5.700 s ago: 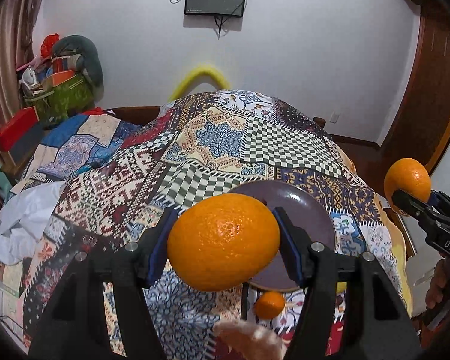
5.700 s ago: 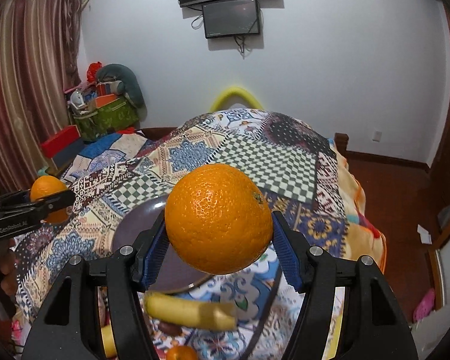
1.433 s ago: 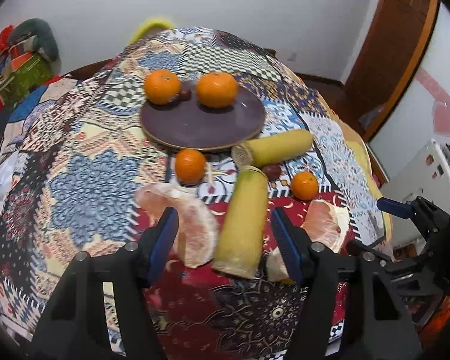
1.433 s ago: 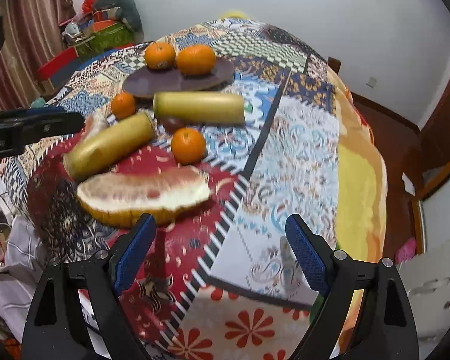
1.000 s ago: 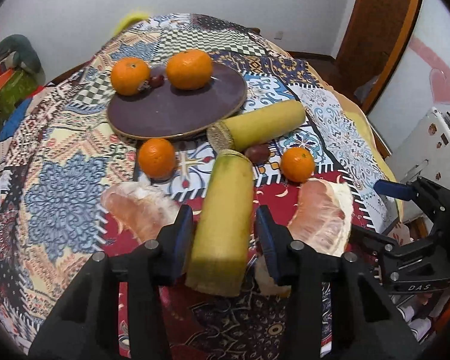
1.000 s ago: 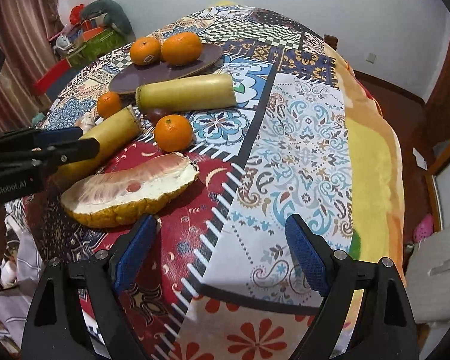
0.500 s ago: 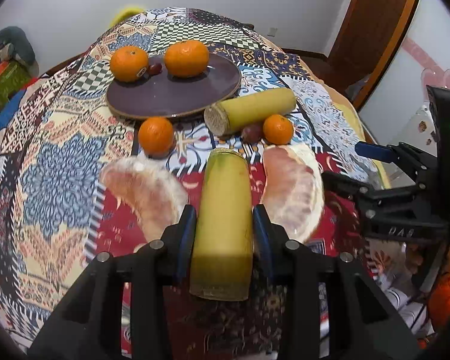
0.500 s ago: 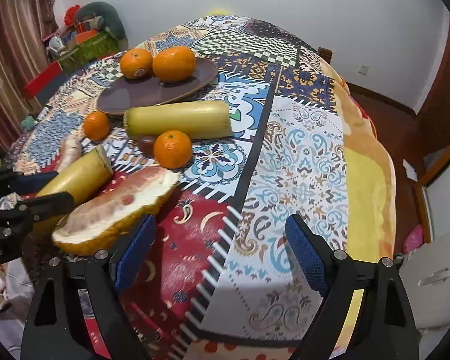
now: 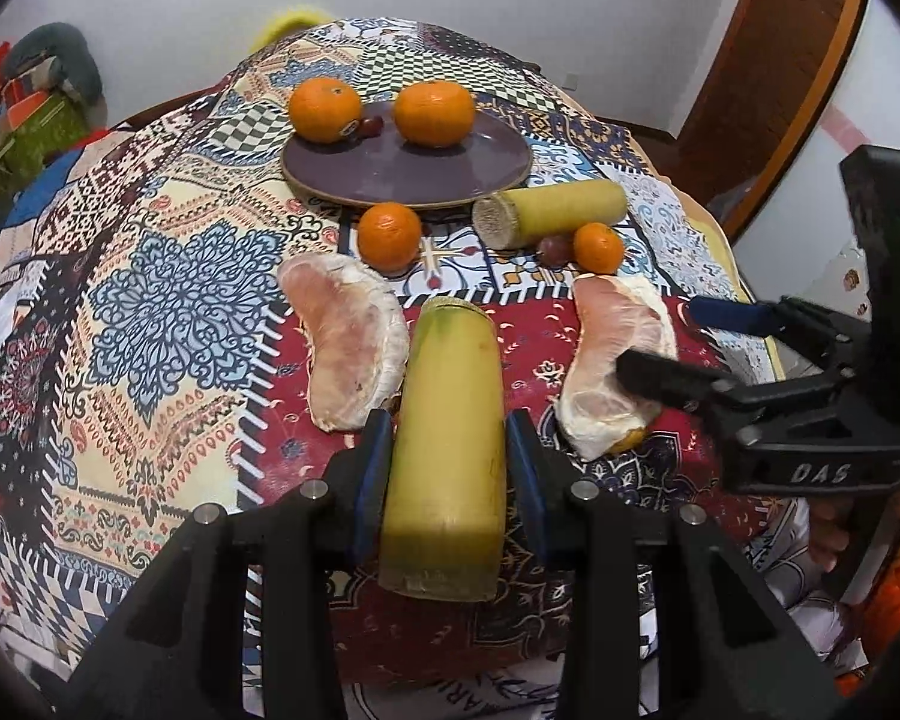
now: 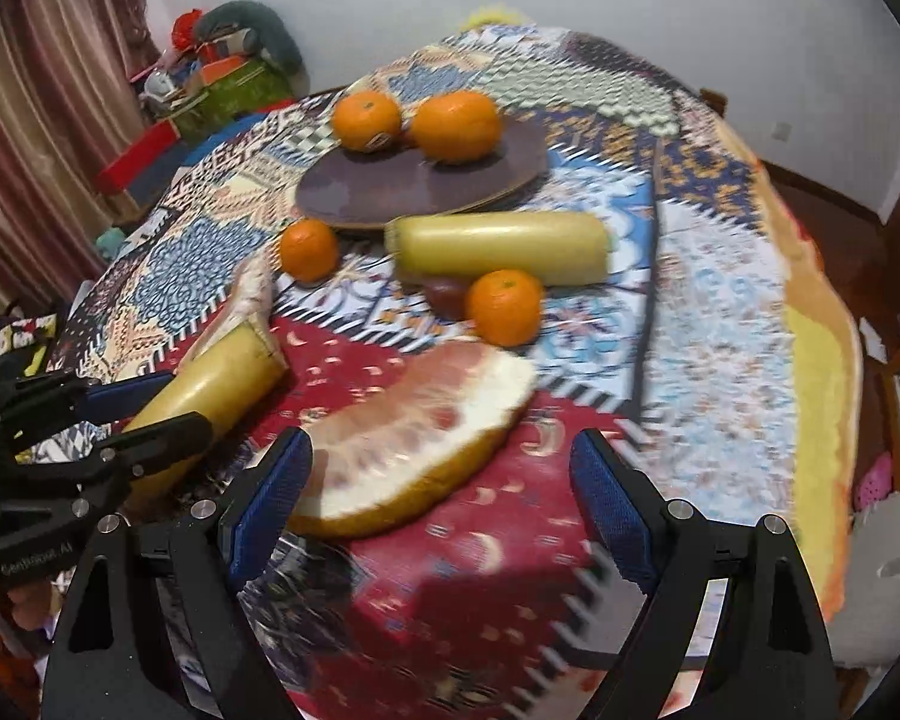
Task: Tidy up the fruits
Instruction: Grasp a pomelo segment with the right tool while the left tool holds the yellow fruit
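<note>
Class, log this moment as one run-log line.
left gripper: jaws shut on sugarcane piece | right gripper: open by pomelo wedge | plate: two oranges

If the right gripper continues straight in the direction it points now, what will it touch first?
Most likely the pomelo wedge lying just ahead of the open right gripper, nearer its left finger; the red patterned tablecloth lies below. The picture is blurred and depth is unclear, so the cloth could come first.

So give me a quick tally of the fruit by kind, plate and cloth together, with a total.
Oranges: 4, two on the plate, two on the cloth
Sugarcane pieces: 2
Pomelo wedges: 2
Small dark red fruits: 2
Total: 10
</note>
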{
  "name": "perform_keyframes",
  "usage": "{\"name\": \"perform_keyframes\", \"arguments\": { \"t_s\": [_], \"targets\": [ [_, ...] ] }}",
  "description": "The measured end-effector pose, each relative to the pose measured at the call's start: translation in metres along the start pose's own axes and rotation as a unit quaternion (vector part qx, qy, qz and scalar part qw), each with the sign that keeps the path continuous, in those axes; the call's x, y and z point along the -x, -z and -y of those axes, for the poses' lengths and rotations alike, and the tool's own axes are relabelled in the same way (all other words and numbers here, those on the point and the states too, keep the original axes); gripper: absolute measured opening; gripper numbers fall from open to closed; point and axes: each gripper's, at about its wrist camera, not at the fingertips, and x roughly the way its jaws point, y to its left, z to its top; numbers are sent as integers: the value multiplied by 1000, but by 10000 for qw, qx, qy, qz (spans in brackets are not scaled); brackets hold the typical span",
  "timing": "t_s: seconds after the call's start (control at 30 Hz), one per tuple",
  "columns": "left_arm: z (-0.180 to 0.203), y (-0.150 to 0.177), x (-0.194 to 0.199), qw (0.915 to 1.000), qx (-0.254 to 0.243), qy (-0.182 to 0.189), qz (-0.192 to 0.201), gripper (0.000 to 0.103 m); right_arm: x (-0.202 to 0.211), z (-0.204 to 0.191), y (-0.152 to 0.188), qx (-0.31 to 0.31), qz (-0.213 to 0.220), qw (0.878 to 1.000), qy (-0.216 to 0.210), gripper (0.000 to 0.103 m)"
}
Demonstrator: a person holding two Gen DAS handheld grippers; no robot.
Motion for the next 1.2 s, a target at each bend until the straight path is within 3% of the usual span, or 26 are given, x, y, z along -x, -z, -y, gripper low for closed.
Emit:
{"name": "perform_keyframes", "arguments": {
  "t_s": [0.13, 0.3, 0.77, 0.93, 1.1, 1.2],
  "targets": [
    [-4, 1, 1, 10000, 58, 6, 23, 39, -13, -14, -3, 43, -156, 9998, -131, 89],
    [-5, 1, 1, 9999, 90, 43, -13, 39, -21, -22, -3, 213, -158, 9996, -4, 95],
    [1, -2, -13, 9996, 10, -118, -272, 39, 11, 19, 27, 277, -205, 9994, 23, 91],
    [5, -6, -17, 9995, -34, -132, -289, 39, 21, 28, 28, 153, -179, 9997, 33, 83],
    [8, -10, -21, 9994, -43, -121, -311, 39, 15, 25, 16, 109, -68, 9999, 32, 83],
    [9, -12, -24, 9994, -51, -106, -340, 39, 2, 23, 12, 16, -86, 9999, 110, 75]
  ]
}}
